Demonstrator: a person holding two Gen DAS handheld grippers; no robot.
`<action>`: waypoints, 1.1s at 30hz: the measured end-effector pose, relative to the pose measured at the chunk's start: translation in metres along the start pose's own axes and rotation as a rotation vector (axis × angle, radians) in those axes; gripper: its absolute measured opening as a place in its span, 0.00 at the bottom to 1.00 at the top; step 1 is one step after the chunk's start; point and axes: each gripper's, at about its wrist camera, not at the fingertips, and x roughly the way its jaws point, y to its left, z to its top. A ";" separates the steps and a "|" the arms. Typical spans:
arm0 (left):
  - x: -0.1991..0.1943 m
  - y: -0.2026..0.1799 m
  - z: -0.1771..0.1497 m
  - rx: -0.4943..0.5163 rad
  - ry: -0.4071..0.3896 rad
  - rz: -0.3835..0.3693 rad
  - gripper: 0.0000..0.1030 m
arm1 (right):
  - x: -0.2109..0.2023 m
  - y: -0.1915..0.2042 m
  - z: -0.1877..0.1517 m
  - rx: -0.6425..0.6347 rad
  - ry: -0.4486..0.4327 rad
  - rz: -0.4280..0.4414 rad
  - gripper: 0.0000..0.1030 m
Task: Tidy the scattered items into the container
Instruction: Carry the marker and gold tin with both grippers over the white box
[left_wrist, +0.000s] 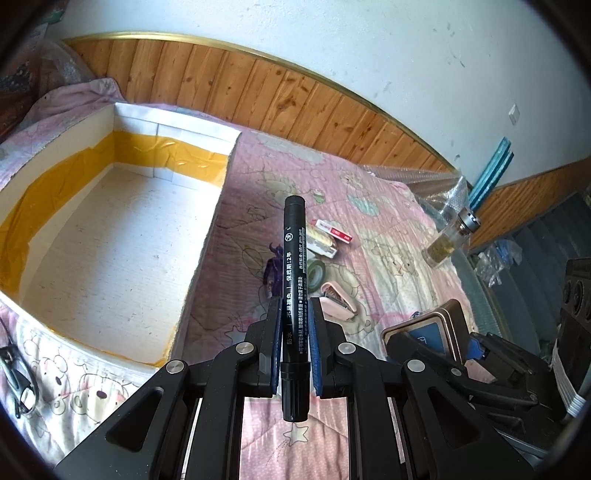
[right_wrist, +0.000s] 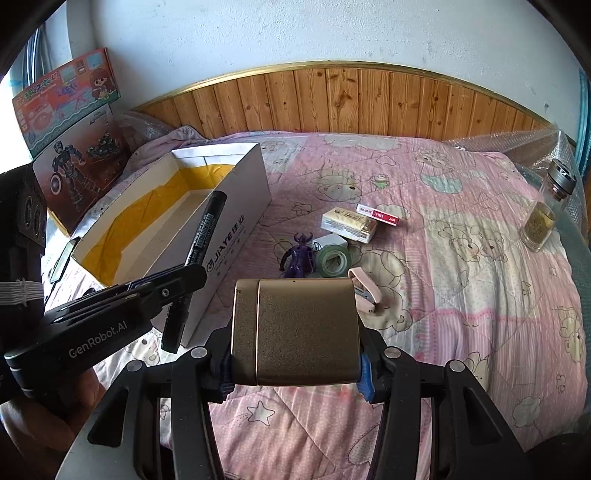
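Both loads are off the bed and the open white box (left_wrist: 110, 236) lies to the left of both hands, so the coming move is a carry leftward. The left gripper (left_wrist: 293, 321) is clamped tight on a black marker pen (left_wrist: 293, 258), pinching it low on the barrel so that most of its length sticks out ahead along the gripper's own line, toward the wall rather than across the box. In the right wrist view this pen (right_wrist: 201, 243) already overlaps the box's near long wall (right_wrist: 236, 236), so the left hand looks the nearer of the two to the container. The right gripper (right_wrist: 295, 369) grips a gold tin (right_wrist: 295, 328) across its width, jaws held wide by it, and sits further right, with the left gripper between it and the box. Remaining on the quilt (right_wrist: 461, 295) are the purple figure (right_wrist: 299, 256), green tape roll (right_wrist: 334, 260), pink stapler (right_wrist: 365, 290), tissue pack (right_wrist: 349, 223) and staple box (right_wrist: 378, 215), clustered right of the box.
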 end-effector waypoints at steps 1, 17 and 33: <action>-0.002 0.002 0.001 -0.003 -0.003 0.000 0.13 | -0.001 0.002 0.001 -0.002 -0.002 0.000 0.50; -0.021 0.033 0.019 -0.049 -0.031 -0.005 0.13 | -0.002 0.040 0.023 -0.044 -0.020 0.021 0.50; -0.030 0.056 0.036 -0.079 -0.051 -0.004 0.13 | 0.004 0.067 0.051 -0.076 -0.037 0.052 0.50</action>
